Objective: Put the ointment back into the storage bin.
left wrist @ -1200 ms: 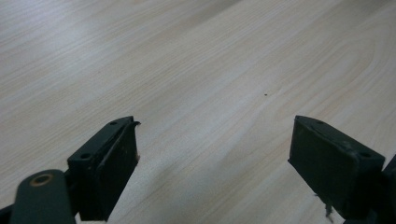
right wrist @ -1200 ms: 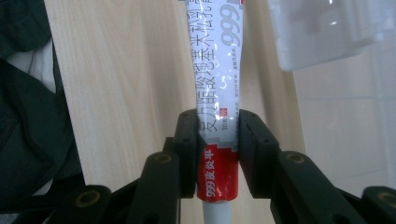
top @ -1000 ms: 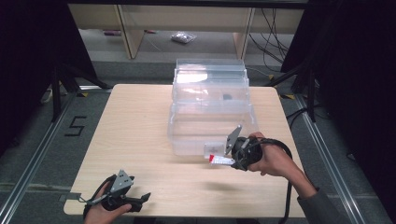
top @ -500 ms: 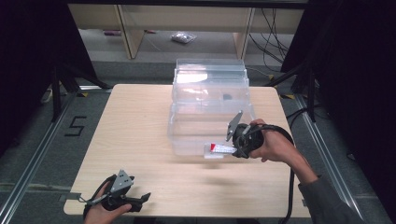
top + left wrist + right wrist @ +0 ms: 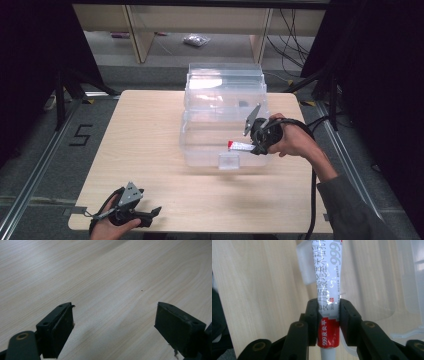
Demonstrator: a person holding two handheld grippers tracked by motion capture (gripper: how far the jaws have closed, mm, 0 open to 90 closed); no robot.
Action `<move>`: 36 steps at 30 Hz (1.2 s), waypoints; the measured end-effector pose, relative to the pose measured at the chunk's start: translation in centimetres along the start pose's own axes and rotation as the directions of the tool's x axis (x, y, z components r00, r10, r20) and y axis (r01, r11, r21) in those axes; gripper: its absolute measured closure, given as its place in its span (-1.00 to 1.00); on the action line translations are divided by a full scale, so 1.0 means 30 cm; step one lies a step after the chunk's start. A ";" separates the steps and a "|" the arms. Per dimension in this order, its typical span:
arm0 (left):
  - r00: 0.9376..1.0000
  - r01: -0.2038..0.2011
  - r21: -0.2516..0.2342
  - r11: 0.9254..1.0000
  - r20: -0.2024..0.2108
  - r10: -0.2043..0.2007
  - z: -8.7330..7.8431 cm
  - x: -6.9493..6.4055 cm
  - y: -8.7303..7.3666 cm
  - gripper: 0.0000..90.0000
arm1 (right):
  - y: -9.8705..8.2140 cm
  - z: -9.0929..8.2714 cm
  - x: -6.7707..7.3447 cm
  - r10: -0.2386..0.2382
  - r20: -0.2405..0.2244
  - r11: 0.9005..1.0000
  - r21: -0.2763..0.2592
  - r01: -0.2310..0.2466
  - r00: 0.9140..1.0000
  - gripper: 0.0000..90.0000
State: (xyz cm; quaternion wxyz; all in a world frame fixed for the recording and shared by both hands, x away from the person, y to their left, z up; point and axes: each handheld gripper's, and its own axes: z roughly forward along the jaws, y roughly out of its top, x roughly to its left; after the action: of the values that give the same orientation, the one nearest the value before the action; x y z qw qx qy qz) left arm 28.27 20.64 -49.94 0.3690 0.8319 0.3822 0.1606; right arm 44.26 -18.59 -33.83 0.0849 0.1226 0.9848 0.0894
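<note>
Two fingers (image 5: 312, 315) pinch the tube (image 5: 327, 287) above the bin's (image 5: 200, 150) rim.

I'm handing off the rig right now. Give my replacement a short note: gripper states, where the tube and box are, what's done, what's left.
Right gripper: shut on the white-and-red tube, jaws clamped near its red end, held over the front part of the clear plastic box.
Left gripper: open, holding nothing, low over the bare wooden table at its near left corner.
Box: mid-table, lid open and standing at the back.
Done: tube picked up and brought to the box.
Left: probably lower the tube into the box and release; the lid likely needs closing afterwards.
</note>
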 end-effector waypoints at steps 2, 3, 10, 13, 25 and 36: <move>1.000 0.000 0.000 1.000 -0.001 0.000 0.000 0.001 0.000 -0.67 | 0.000 0.010 -0.028 -0.027 0.001 1.000 0.003 0.027 1.000 0.57; 1.000 -0.001 -0.001 1.000 0.001 0.001 -0.001 0.001 0.000 -0.67 | -0.001 0.013 -0.035 -0.003 -0.003 1.000 0.010 0.003 1.000 0.57; 1.000 0.003 -0.002 1.000 0.002 -0.003 0.000 0.000 0.000 -0.67 | -0.018 0.061 -0.118 0.027 -0.009 0.999 0.033 -0.027 1.000 0.57; 1.000 -0.002 0.001 1.000 0.003 0.002 0.000 0.001 0.000 -0.67 | -0.023 0.074 -0.136 0.042 -0.012 0.998 0.039 -0.042 0.999 0.57; 1.000 0.000 -0.001 1.000 0.005 0.000 0.000 0.001 -0.001 -0.67 | -0.030 0.124 -0.184 0.046 -0.026 0.998 0.054 -0.044 0.999 0.57; 1.000 0.000 -0.001 1.000 0.006 0.000 0.000 0.001 -0.001 -0.67 | -0.031 0.161 -0.196 0.058 -0.046 0.995 0.086 -0.054 0.997 0.57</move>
State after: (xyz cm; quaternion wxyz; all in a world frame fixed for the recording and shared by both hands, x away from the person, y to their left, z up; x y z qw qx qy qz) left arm 28.30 20.68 -49.96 0.3704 0.8322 0.3810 0.1584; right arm 50.58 -20.24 -37.83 0.0533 0.1517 0.9856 0.0529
